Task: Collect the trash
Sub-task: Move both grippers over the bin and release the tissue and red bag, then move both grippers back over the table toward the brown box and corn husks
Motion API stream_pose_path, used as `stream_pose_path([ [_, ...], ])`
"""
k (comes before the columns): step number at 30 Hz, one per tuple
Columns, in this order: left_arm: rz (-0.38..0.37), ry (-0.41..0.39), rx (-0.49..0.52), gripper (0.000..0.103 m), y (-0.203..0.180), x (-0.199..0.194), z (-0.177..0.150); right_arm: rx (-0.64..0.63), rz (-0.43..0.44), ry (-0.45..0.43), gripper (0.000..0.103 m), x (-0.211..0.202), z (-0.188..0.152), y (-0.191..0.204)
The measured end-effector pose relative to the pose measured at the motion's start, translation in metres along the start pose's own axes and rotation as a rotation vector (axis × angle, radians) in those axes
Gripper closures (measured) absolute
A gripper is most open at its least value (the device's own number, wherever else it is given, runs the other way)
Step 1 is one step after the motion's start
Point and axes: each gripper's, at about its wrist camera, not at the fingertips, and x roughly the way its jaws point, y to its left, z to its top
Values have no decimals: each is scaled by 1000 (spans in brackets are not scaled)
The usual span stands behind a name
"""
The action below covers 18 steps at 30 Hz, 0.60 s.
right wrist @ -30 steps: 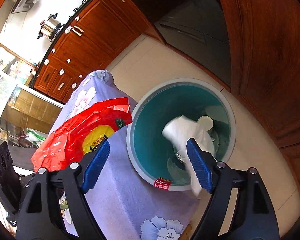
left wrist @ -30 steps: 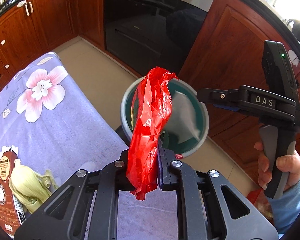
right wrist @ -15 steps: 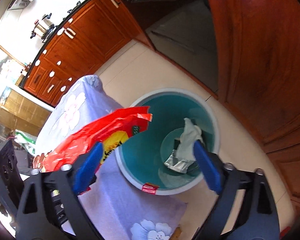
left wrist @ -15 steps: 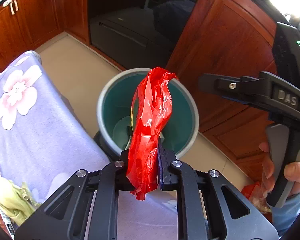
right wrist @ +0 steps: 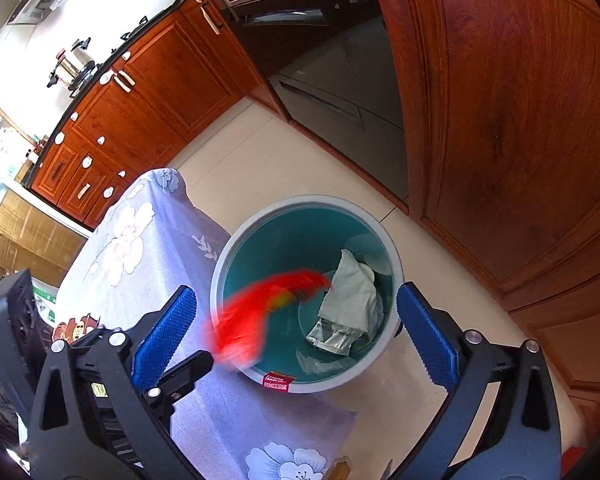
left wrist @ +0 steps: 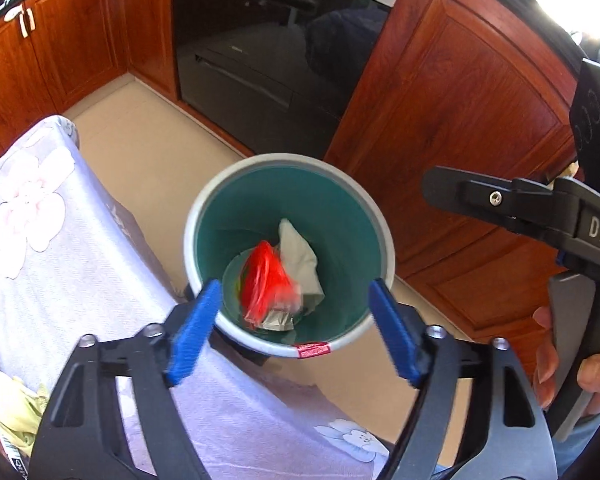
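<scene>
A round bin (left wrist: 204, 216) with a grey rim and teal inside stands on the floor beside the table; it also shows in the right wrist view (right wrist: 380, 240). A red plastic wrapper (left wrist: 266, 280), blurred, is falling into it; in the right wrist view the wrapper (right wrist: 260, 316) streaks over the bin's rim. White crumpled paper (left wrist: 300, 256) and a silver packet (right wrist: 336, 336) lie inside. My left gripper (left wrist: 292, 328) is open and empty above the bin. My right gripper (right wrist: 296, 340) is open and empty over the bin too.
The table has a purple floral cloth (left wrist: 48, 248). A brown snack packet and pale green trash (left wrist: 4, 404) lie at its left edge. Wooden cabinets (left wrist: 452, 120) and a black oven (left wrist: 268, 60) stand behind the bin. Beige floor tiles (left wrist: 140, 140) surround it.
My left gripper opened and let go of the red wrapper, which now drops into the bin. Both grippers moved a little further over the bin.
</scene>
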Motion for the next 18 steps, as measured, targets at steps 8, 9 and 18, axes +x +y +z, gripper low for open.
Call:
stream_pose_path([
  [8,20,-34,-42,4,13,-19,-4,-5,2,2,7,-2,-2,5],
  [9,23,-35,-43,4,14,-21,-5,-6,3,3,7,-2,-2,6],
  [18,45,-48,-34,4,13,-41,-12,-22,0,-11,7,-14,-8,20],
])
